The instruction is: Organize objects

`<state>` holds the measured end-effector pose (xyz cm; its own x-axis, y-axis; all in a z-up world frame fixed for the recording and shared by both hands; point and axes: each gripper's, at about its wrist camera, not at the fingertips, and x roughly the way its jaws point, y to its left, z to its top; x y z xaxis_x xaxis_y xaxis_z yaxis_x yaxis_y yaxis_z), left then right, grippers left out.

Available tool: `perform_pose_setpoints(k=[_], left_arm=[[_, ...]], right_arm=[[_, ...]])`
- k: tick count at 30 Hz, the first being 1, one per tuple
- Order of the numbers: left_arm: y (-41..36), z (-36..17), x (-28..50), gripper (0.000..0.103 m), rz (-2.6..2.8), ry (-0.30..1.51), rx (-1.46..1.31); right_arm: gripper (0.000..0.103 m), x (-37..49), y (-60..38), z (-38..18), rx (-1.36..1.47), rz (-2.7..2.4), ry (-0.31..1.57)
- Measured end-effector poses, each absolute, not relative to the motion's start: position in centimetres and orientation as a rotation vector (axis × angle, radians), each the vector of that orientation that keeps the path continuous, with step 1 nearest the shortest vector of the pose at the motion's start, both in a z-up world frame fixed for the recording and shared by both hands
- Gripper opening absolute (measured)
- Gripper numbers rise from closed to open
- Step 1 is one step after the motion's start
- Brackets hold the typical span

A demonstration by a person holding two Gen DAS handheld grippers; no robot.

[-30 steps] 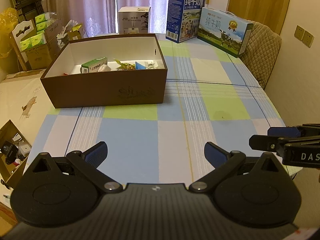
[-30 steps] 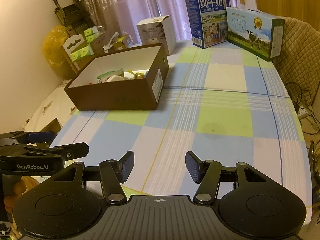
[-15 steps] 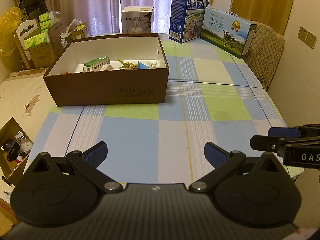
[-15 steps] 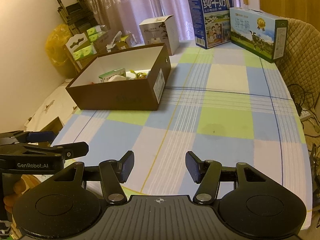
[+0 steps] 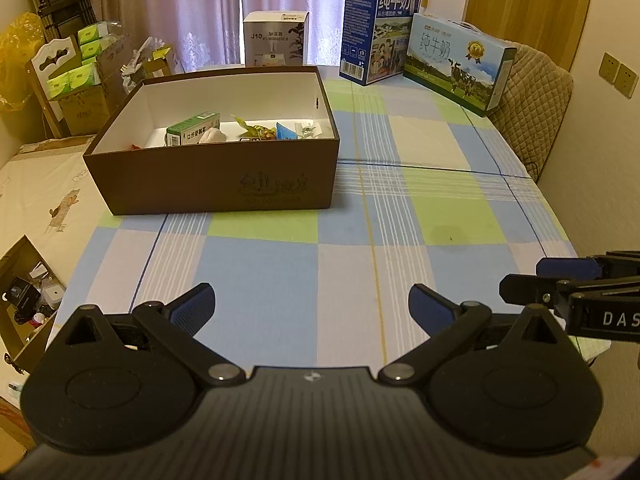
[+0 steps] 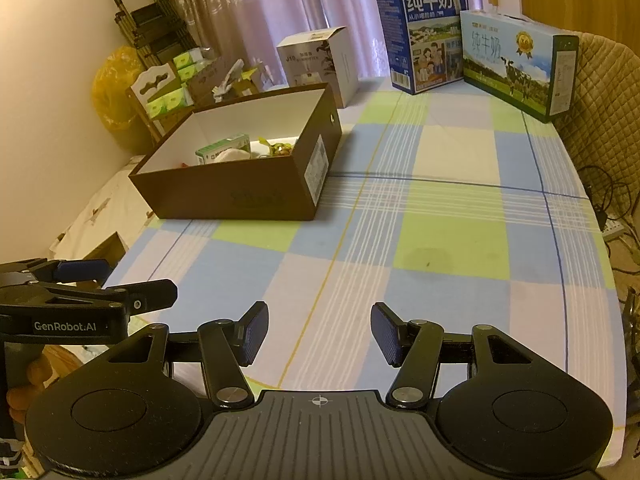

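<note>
Domestic room, most likely a dining area in a home. Table [image 5: 460,184] under a checked blue, green and white cloth. Quilted chair cover [image 5: 532,92] at the far right edge. Sheer lilac curtains [image 5: 192,8] across the window behind. Two milk gift cartons [image 5: 380,32] and a small appliance box [image 5: 276,40] stood at the far end. Packs of tissues [image 5: 80,60] stacked in cardboard boxes along the left wall. Wall switches [image 5: 618,74] on the cream right wall.
</note>
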<state>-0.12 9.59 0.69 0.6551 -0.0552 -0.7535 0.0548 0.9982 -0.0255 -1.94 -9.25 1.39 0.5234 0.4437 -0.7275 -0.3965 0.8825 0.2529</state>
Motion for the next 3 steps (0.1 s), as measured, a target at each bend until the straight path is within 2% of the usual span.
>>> perform_pose_setpoints(k=[3], left_arm=[[9.4,0.73,-0.04,0.102,-0.057,0.853,-0.002]], right_arm=[[0.054,-1.91,-9.48,1.33,0.055,0.509,0.887]])
